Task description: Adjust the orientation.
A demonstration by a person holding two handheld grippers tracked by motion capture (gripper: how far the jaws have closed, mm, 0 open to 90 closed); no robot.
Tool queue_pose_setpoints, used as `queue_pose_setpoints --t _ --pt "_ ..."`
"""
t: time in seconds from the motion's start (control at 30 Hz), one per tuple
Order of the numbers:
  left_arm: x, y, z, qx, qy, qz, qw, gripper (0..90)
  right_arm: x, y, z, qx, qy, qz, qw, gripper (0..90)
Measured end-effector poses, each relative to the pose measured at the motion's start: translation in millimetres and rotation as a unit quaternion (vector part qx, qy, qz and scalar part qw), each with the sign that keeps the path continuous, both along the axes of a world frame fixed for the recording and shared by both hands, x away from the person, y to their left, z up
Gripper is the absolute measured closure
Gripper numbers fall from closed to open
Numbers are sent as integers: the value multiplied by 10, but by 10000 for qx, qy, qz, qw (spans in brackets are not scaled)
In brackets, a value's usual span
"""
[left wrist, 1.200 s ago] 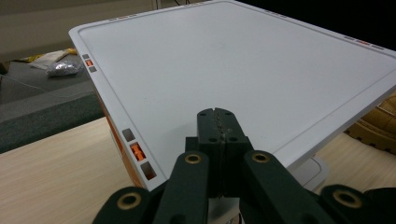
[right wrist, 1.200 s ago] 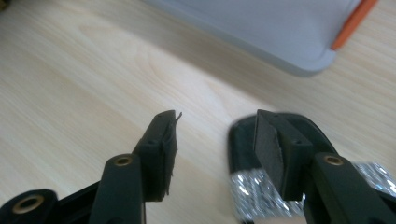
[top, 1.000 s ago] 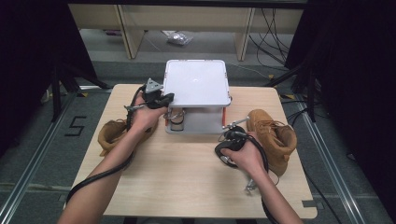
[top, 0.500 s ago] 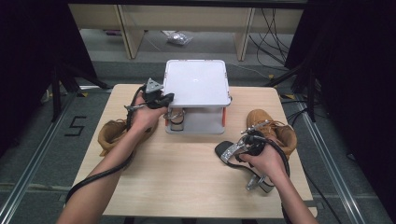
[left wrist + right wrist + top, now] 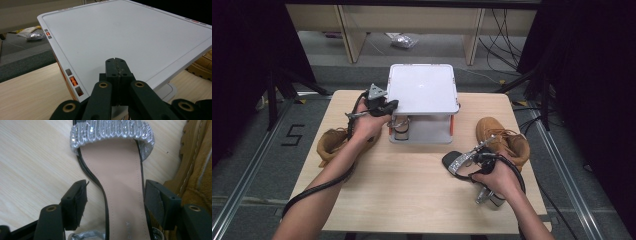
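The person's left gripper (image 5: 384, 106) is up at the near left corner of the white two-tier rack (image 5: 422, 85), and in the left gripper view its jaws are pressed tight together on nothing, their tips poised over the rack's flat white top (image 5: 130, 37), with the small orange tabs along the rim just to the left of them. Below and behind that hand, a tan boot (image 5: 332, 142) lies on the wooden table (image 5: 412, 195). The right gripper (image 5: 472, 159) sits low over a silver high-heeled sandal (image 5: 459, 161) near the table's front right. In the right gripper view its jaws are spread wide, one on each side of the sandal's pinkish insole (image 5: 120, 182), and I cannot tell whether either pad touches the shoe's edge. The glittering toe strap (image 5: 110, 131) lies ahead of the jaw tips. Just to the right of that gripper stands a second tan boot (image 5: 504, 140), close beside the sandal. Another shoe sits on the rack's lower shelf (image 5: 402, 131), too shadowed to make out.
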State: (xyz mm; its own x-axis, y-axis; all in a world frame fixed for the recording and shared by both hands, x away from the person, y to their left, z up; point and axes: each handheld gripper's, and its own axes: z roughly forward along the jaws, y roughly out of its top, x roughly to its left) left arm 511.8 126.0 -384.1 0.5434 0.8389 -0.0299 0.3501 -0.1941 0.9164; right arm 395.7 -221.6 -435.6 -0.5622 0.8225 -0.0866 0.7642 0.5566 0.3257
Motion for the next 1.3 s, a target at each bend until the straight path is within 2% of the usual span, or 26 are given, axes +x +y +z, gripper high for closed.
queue_pose_setpoints --t 0.1,0.3,0.47,0.67,0.83,0.97,1.13,1.3 --pt "-3 3 -1 5 -4 -6 10000 898 -2 7 -53 -201 -50 57 9998 356" --pt "-2 2 1 17 -6 -14 10000 898 23 29 -143 -388 37 158 9991 351" --pt "-2 3 2 19 -4 -15 10000 898 72 53 -188 -435 92 119 9989 362" --pt "-3 1 4 28 -2 -17 10000 898 129 96 -224 -800 97 301 9963 365" --pt "-5 10 5 9 23 -38 10000 898 141 90 -297 -887 206 340 9953 356" --pt "-5 3 6 15 14 -36 10000 898 132 80 -302 -873 146 346 9955 365" --pt "-6 3 4 11 10 -30 10000 898 122 87 -290 -872 194 318 9955 379" --pt "-4 1 6 16 15 -35 10000 898 64 149 -276 -658 291 -171 9973 386"
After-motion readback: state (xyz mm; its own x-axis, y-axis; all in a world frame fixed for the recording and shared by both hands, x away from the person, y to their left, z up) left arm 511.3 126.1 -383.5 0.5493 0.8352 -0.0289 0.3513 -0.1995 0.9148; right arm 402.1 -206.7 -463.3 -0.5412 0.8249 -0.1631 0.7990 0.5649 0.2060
